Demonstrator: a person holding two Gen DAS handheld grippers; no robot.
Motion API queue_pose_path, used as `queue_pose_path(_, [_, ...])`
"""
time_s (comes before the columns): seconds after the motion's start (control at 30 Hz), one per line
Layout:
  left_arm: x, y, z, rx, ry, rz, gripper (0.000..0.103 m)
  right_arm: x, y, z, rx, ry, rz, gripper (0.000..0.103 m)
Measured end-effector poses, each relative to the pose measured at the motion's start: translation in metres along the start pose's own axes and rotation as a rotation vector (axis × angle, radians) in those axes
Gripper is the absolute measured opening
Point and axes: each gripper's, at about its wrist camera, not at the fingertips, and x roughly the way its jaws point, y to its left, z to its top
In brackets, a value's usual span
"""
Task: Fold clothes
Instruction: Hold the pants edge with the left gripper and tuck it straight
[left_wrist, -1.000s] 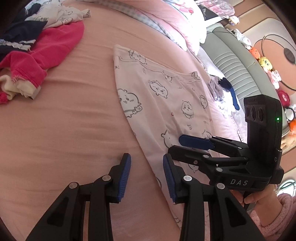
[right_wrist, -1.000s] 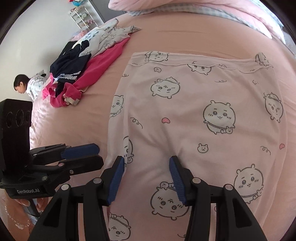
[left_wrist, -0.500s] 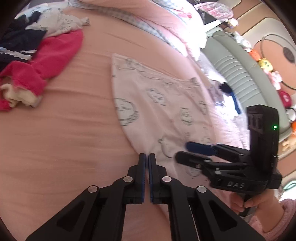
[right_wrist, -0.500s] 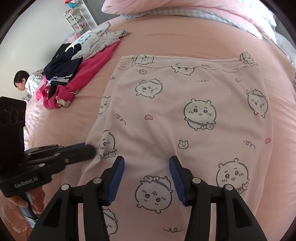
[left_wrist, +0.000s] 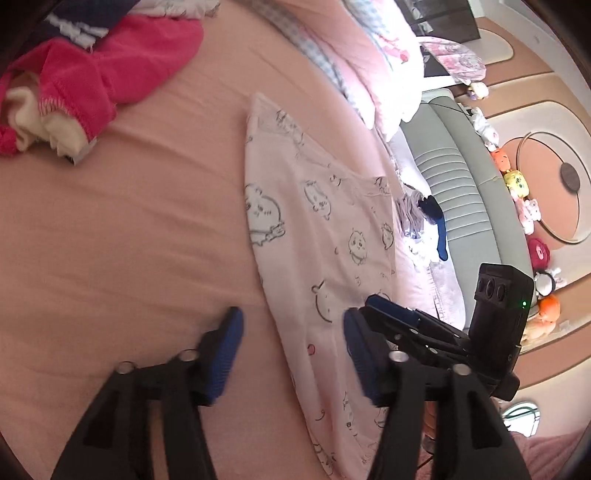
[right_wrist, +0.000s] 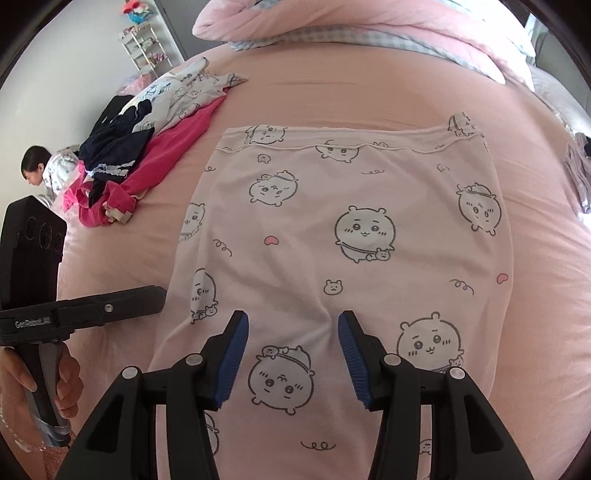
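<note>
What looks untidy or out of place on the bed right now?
The printed pink garment lies flat and fairly smooth on the bed. The odd part is the heap of unfolded clothes at its far left: pink, navy and printed pieces crumpled on top of each other. Nothing looks spilled or damaged.

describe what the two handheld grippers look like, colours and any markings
Both the left gripper and the right gripper are black plastic linkages with silver pivot screws and ribbed blue pads. The right carries a green light. The left's side reads GenRobot.AI. A fuzzy pink sleeve shows.
</note>
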Motion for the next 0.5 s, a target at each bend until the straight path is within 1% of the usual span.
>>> queue_pose_path(0.07, [0.005,-0.007,-0.002,0.041,0.008,0.043,0.056,0.000,0.001,0.000,-0.006,0.008,0.027,0.050])
queue_pose_path(0.1, [0.008,-0.011,-0.003,0.057,0.010,0.060,0.056,0.000,0.005,0.000,-0.028,0.010,0.026,0.050])
queue_pose_path(0.13, [0.010,-0.013,-0.003,0.065,0.011,0.070,0.051,0.001,0.011,0.000,-0.057,0.012,0.010,0.050])
queue_pose_path(0.17, [0.013,-0.014,-0.004,0.070,0.015,0.074,0.040,0.003,0.017,0.000,-0.088,0.014,-0.012,0.050])
queue_pose_path(0.27, [0.022,-0.017,-0.007,0.087,0.026,0.084,0.026,0.011,0.022,-0.002,-0.101,0.025,-0.104,0.050])
queue_pose_path(0.3, [0.025,-0.019,-0.009,0.095,0.029,0.083,0.022,0.013,0.019,-0.002,-0.086,0.030,-0.117,0.050])
queue_pose_path(0.33, [0.027,-0.020,-0.010,0.103,0.032,0.081,0.010,0.013,0.015,-0.003,-0.062,0.029,-0.112,0.050])
queue_pose_path(0.37, [0.030,-0.022,-0.012,0.112,0.035,0.079,0.005,0.012,0.013,-0.004,-0.046,0.024,-0.103,0.050])
queue_pose_path(0.43, [0.035,-0.027,-0.015,0.139,0.038,0.084,0.003,0.011,0.012,-0.005,-0.049,0.026,-0.107,0.050])
queue_pose_path(0.5, [0.032,-0.037,-0.015,0.189,0.025,0.122,0.003,0.012,0.014,-0.007,-0.076,0.036,-0.126,0.051])
